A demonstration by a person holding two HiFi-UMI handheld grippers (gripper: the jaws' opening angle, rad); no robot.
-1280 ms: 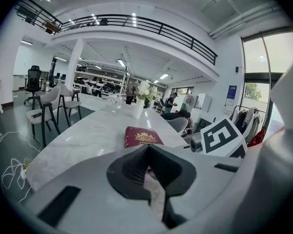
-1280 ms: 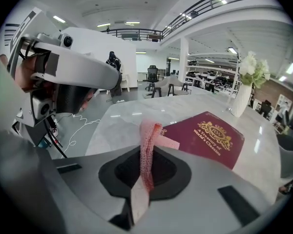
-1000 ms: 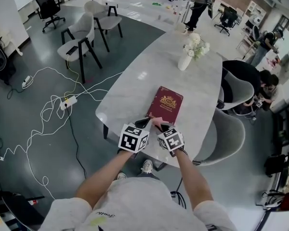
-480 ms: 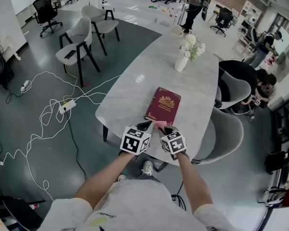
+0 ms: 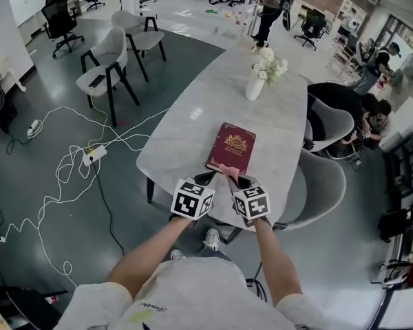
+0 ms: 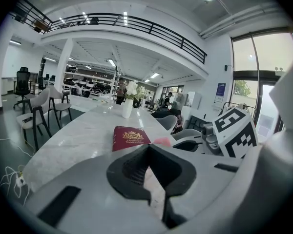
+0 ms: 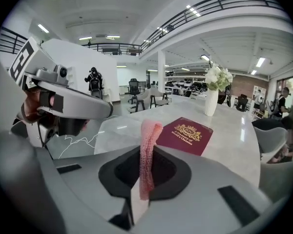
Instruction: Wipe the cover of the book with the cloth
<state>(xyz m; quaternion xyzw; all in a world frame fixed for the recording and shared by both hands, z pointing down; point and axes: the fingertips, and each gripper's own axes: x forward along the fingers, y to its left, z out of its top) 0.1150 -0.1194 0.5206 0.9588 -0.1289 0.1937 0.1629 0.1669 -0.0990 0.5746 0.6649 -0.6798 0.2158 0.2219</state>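
A dark red book [image 5: 232, 147] with a gold crest lies flat on the white marble table [image 5: 193, 126], near its front end. In the right gripper view the book [image 7: 185, 134] sits just past the jaws, which are shut on a pink cloth [image 7: 147, 155] that stands up between them. My right gripper [image 5: 235, 179] holds that cloth [image 5: 227, 171] at the book's near edge. My left gripper [image 5: 208, 178] hovers close beside it on the left, jaws shut with nothing in them. From the left gripper view I see the book [image 6: 131, 137] ahead and the right gripper [image 6: 195, 143] at the right.
A white vase of flowers [image 5: 257, 84] stands on the table beyond the book. Grey chairs [image 5: 323, 177] are tucked in along the right side, where people [image 5: 372, 112] sit. More chairs [image 5: 100, 74] and white cables [image 5: 76, 163] are on the floor to the left.
The head view has drifted slightly. Both grippers keep much the same place at the book's near edge, the right one still holding the cloth.
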